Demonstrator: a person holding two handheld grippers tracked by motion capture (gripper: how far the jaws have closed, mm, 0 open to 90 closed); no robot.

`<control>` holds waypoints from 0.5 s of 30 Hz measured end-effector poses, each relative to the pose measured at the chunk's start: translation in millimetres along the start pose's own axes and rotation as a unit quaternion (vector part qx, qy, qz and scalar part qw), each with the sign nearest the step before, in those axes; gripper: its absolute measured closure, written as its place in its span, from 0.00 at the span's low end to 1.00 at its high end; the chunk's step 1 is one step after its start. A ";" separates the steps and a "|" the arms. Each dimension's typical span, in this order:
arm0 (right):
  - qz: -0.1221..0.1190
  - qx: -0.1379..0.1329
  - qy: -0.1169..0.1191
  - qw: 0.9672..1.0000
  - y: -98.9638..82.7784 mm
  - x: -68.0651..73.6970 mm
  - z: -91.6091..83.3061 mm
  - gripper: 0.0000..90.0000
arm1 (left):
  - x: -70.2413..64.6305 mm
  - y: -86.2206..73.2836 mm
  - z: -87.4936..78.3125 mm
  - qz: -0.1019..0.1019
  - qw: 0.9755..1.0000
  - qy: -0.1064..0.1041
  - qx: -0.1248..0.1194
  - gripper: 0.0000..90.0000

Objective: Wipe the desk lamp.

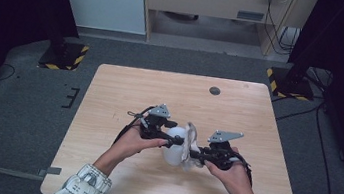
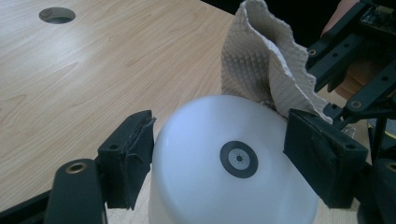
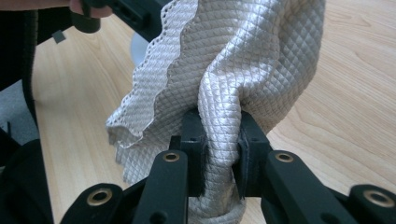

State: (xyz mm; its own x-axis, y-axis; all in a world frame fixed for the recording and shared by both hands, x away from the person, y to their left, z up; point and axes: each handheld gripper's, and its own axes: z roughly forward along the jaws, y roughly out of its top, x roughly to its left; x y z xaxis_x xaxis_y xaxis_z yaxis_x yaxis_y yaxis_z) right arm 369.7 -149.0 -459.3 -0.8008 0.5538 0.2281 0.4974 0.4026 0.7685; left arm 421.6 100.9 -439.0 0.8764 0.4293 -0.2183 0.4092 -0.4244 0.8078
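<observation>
bowl, white and turned bottom-up with a dark ring mark at the centre of its base, sits clamped between the two padded jaws of the left gripper, one pad pressed against each side of its wall, held just above the worktop. cloth, a beige quilted paper towel with a wavy edge, is bunched and pinched tight between the jaws of the right gripper, its loose folds rising beyond the jaw tips. in the left gripper view the cloth stands just behind the bowl, touching its far side, with the right gripper close beside it. in the high view the two grippers meet over the near middle of the worktop, bowl and cloth between them.
</observation>
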 end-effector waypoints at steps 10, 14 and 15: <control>0.000 0.054 0.003 0.999 -11.1 3.0 19.7 0.85 | 0.4 -0.2 -0.5 0.000 1.000 0.000 0.000 0.27; -0.012 0.042 0.027 0.999 -6.9 13.9 18.5 0.85 | 0.9 -0.7 -1.4 -0.001 1.000 0.001 0.000 0.27; -0.012 0.042 0.027 0.999 -6.9 13.9 18.5 0.85 | 0.9 -0.7 -1.4 -0.001 1.000 0.001 0.000 0.27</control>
State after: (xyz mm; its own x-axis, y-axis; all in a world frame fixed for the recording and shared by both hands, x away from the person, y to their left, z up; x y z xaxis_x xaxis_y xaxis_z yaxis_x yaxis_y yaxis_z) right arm 361.3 -130.6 -472.4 -0.8282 0.5041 0.2448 0.5027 0.4754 0.7220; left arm 421.7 102.7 -439.0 0.8746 0.4324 -0.2193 0.4114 -0.4225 0.8076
